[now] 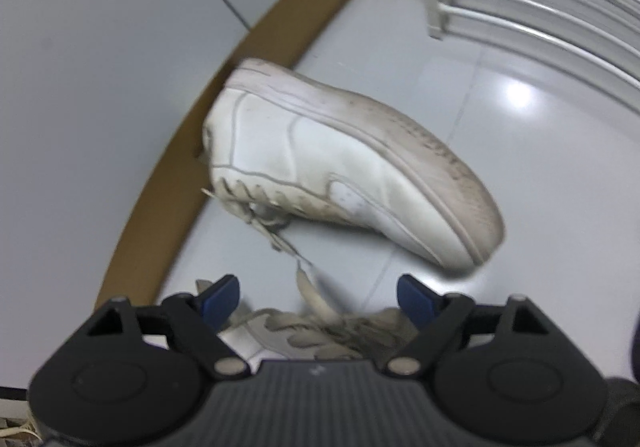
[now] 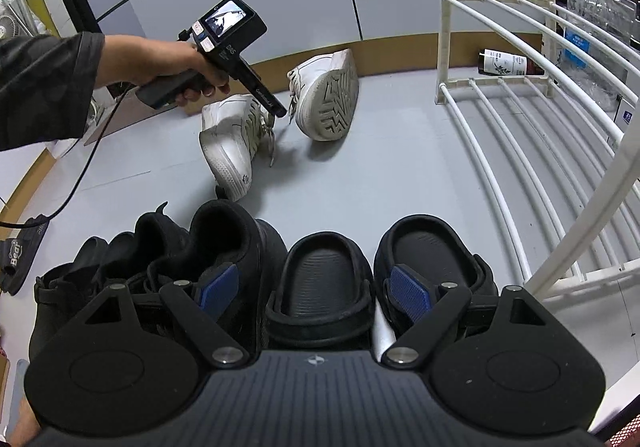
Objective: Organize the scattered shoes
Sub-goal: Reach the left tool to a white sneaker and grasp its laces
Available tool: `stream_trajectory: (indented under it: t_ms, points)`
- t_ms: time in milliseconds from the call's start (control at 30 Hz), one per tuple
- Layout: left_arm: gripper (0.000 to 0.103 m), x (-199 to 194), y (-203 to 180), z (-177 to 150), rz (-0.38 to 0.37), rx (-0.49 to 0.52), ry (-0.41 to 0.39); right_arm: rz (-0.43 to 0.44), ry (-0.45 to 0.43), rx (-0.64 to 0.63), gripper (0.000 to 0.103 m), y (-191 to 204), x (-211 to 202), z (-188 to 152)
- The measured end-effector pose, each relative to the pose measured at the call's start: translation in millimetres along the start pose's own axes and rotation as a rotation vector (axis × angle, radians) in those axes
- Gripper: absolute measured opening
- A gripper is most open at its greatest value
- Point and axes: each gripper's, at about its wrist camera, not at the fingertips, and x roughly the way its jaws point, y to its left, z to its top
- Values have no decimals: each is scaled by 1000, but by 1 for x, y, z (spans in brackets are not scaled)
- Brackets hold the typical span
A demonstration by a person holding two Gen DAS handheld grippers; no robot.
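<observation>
Left gripper (image 1: 319, 297) fingers spread apart, grasping nothing, hovering just above upright white leather sneaker (image 2: 230, 143), its laces between blue pads (image 1: 221, 296). Second white lace-up sneaker (image 1: 340, 171) tipped on side on grey tiled floor (image 1: 520, 187), zigzag sole facing out, heel near brown skirting board (image 1: 200, 119). Right gripper (image 2: 312, 289) fingers released, empty, over pair of black rubber clogs (image 2: 320, 279); black sneaker (image 2: 236, 239) just beside them. White tubular shoe rack (image 2: 540, 151) at right, dark bottle (image 2: 506, 63) behind it
</observation>
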Motion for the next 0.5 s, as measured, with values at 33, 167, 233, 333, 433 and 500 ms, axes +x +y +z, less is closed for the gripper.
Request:
stream_trajectory:
  t_ms: [33, 167, 233, 333, 433, 500]
  points:
    - [85, -1, 0, 1, 0, 3, 14, 2, -4, 3, 87, 0, 0, 1]
    - [84, -8, 2, 4, -10, 46, 47, 6, -14, 9, 87, 0, -1, 1]
    - [84, -13, 1, 5, -12, 96, 61, 9, -12, 19, 87, -1, -1, 0]
    - [87, -14, -1, 3, -26, 128, 105, 12, -8, 25, 87, -2, 1, 0]
    - [87, -7, -5, -1, 12, 151, 139, 17, -4, 27, 87, -1, 3, -1]
    - [87, 9, -9, -1, 38, 143, 147, 21, 1, 25, 87, -1, 4, -1]
